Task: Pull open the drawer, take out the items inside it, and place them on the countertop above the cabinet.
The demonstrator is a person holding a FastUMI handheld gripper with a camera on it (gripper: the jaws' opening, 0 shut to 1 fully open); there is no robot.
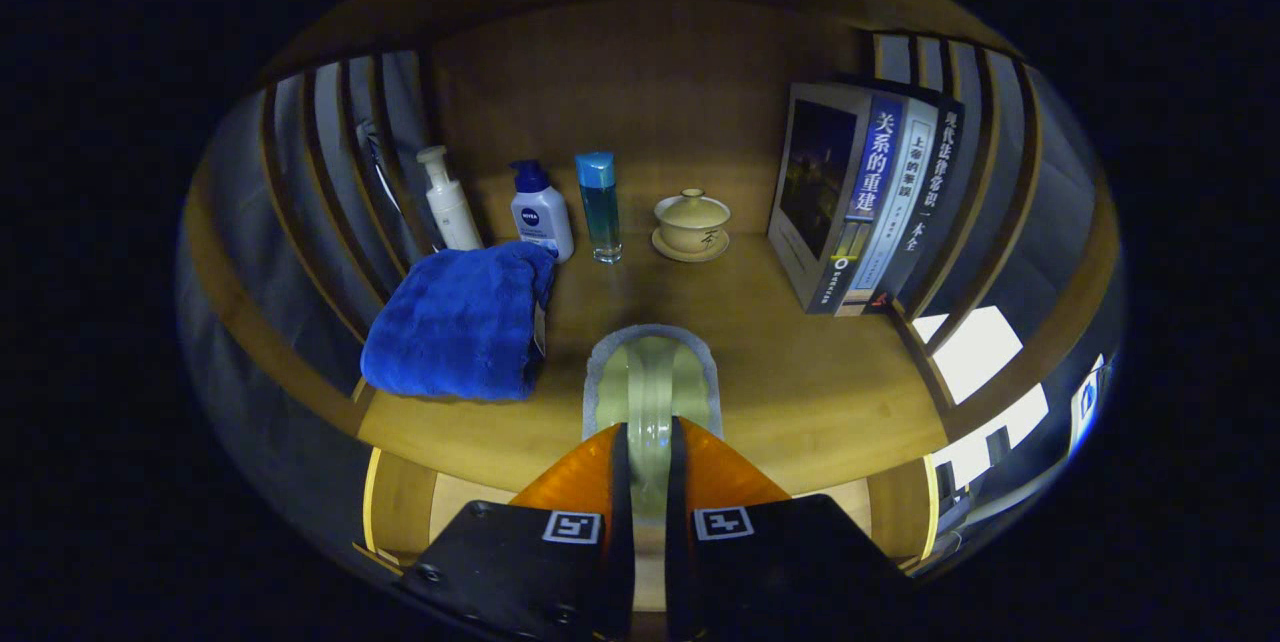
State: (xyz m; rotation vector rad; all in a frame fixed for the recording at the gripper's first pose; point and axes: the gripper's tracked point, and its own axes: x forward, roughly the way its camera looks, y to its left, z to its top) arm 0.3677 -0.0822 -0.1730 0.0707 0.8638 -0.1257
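A pale green cloth (650, 382) is pinched between the nearly closed fingers of the gripper (648, 442) and held over the countertop (800, 362), beside the blue towel (455, 322), apparently for setting down

Gripper (650, 442) fingers closed on cup (652, 384) above countertop (800, 372). Towel (460, 322) left of cup. Behind: three bottles (541, 212), lidded teacup (691, 224). Books (865, 192) right.
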